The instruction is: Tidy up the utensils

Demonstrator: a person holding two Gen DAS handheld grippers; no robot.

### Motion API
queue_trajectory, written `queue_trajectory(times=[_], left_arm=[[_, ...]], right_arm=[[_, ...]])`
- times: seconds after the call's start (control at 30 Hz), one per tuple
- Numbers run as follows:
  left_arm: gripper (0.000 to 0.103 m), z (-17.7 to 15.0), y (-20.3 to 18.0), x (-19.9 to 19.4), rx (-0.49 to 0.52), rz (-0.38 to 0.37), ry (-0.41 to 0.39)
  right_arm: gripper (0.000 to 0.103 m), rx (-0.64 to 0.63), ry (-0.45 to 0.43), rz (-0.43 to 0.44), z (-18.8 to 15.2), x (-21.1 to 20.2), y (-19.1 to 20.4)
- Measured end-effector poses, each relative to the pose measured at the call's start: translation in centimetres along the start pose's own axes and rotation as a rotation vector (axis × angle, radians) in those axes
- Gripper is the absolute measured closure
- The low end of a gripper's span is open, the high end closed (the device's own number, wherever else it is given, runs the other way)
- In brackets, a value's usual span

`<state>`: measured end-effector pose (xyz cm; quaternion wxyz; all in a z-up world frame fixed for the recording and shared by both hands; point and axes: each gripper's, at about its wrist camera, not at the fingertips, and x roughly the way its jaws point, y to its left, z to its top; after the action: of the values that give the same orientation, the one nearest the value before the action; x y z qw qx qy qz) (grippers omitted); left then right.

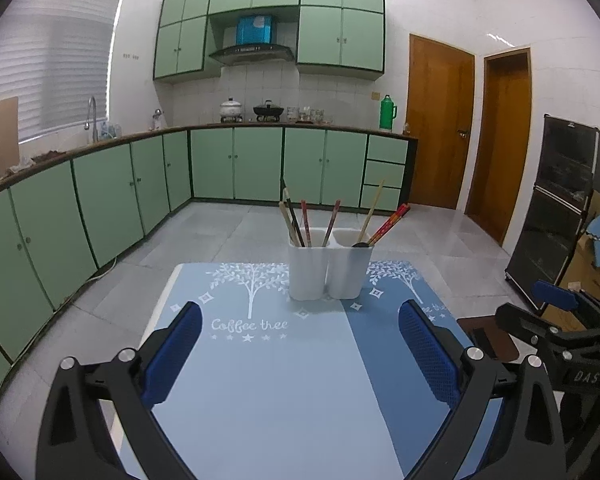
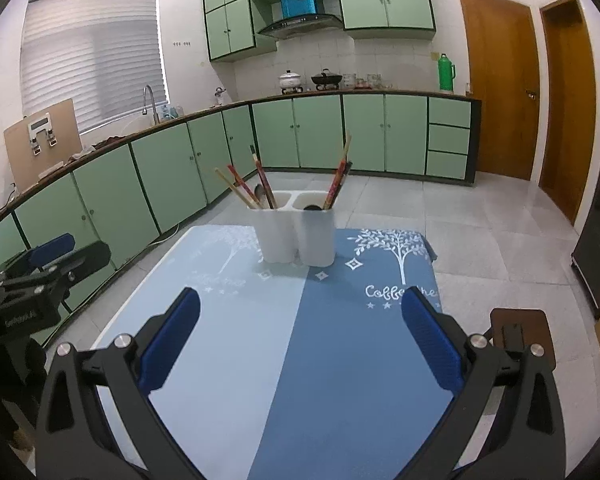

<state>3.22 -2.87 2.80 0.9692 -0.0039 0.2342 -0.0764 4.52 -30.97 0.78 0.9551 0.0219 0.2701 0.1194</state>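
A white two-compartment utensil holder point(image 1: 327, 272) stands at the far end of the blue table mat point(image 1: 276, 380). Several chopsticks point(image 1: 296, 222) lean in its left compartment; a dark spoon point(image 1: 361, 244) and more chopsticks point(image 1: 388, 224) are in the right one. It also shows in the right wrist view point(image 2: 296, 236), with chopsticks point(image 2: 242, 192) in it. My left gripper point(image 1: 300, 320) is open and empty, well short of the holder. My right gripper point(image 2: 300, 312) is open and empty, also short of it, over the mat point(image 2: 340, 360).
The right gripper shows at the right edge of the left wrist view point(image 1: 556, 320); the left one at the left edge of the right wrist view point(image 2: 40, 272). A brown stool point(image 2: 520, 332) stands right of the table. Green kitchen cabinets point(image 1: 236, 164) line the far walls.
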Motion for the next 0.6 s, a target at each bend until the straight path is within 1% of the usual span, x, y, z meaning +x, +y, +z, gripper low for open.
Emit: queue_trajectory(times=[0.33, 0.6], left_arm=[[0.006, 0.3, -0.3, -2.4, 0.026, -0.004, -0.044], [0.006, 0.3, -0.1, -2.9, 0.015, -0.004, -0.065]], right_arm=[[0.005, -0.023, -0.052, 0.016, 1.5, -2.4, 1.2], [0.005, -0.026, -0.064, 0.013, 1.3, -3.3, 1.4]])
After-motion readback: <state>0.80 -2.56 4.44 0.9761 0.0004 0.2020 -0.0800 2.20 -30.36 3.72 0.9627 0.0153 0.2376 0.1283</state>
